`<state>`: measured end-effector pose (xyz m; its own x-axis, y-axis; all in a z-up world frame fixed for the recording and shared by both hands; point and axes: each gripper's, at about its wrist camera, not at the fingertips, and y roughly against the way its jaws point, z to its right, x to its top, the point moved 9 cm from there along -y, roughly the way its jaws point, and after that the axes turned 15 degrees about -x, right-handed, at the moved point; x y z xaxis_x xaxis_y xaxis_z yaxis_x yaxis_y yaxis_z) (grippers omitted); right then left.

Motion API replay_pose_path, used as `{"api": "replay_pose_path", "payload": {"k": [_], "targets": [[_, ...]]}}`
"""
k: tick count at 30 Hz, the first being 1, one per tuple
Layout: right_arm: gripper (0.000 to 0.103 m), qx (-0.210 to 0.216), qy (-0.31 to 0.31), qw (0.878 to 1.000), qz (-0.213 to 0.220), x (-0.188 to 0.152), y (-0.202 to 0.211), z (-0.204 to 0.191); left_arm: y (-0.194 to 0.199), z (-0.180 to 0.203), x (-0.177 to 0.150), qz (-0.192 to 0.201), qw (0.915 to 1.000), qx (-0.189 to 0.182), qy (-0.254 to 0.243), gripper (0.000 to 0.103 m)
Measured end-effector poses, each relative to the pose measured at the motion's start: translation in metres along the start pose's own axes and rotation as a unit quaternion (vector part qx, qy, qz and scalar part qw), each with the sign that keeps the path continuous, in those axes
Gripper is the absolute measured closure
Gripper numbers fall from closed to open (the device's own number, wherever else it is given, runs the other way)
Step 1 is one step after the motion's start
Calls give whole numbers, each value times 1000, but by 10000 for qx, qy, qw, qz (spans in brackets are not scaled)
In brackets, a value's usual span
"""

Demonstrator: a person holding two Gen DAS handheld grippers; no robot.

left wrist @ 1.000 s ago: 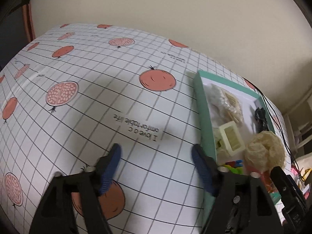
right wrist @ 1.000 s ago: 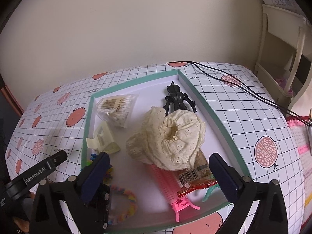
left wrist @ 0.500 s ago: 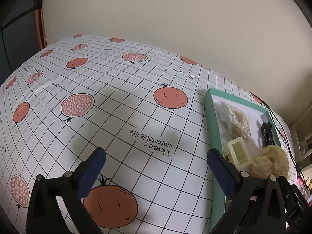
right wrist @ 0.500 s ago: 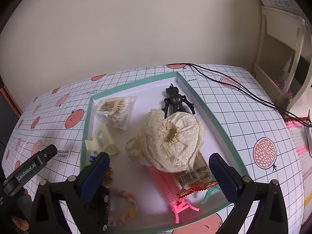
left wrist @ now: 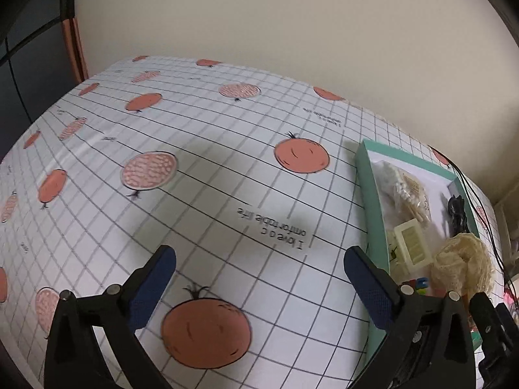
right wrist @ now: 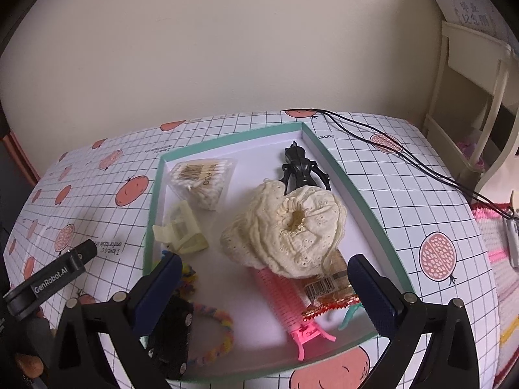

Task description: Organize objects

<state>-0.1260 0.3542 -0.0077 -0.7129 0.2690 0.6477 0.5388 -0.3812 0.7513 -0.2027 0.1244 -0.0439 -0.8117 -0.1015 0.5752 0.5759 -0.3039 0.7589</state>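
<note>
The table (right wrist: pixel 405 175), covered in a grid cloth printed with pomegranates, carried a shallow teal-rimmed tray (right wrist: pixel 343 175) that served as the landmark. All the loose items lay inside that tray. The largest, a cream lace cloth bundle (right wrist: pixel 288 227), sat near the tray's centre, partly covering a snack packet (right wrist: pixel 324 288) and touching a pink hair roller clip (right wrist: pixel 285 298) toward the near rim. A bag of cotton swabs (right wrist: pixel 202 178) lay in the tray's far left corner, with a pale yellow hair claw (right wrist: pixel 183 230) just nearer along the left wall. A black insect toy (right wrist: pixel 300 170) lay by the far right wall. A rainbow braided bracelet (right wrist: pixel 217 334) rested near the front left corner.

The right gripper (right wrist: pixel 264 288) hung over the tray's near half, jaws spread wide, grasping nothing. The left gripper (left wrist: pixel 259 278) hovered over bare cloth left of the tray, jaws likewise released and empty. Black cables (right wrist: pixel 389 144) ran across the table right of the tray.
</note>
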Motion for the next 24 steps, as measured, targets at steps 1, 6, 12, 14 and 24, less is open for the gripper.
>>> {"api": "replay_pose_path", "payload": {"k": [1,6,12,14,24], "targets": [[0,-2,14,10000,-9,-1,3,-1,4,-2,1,43,10000,52,0,0],[0,-21,160,9998,68,-4,19,-6,24,-6,2,192,9998,74,27,0],[0,-71,273,9995,141,-8,38,-9,47,-11,0,284,9990,323,-131,0],[0,-61,253,9996,144,-12,46,-9,52,-16,-4,262,9989,378,-103,0],[0,-97,440,9985,312,-25,86,-15,90,-28,-17,415,9990,160,-1,0]]}}
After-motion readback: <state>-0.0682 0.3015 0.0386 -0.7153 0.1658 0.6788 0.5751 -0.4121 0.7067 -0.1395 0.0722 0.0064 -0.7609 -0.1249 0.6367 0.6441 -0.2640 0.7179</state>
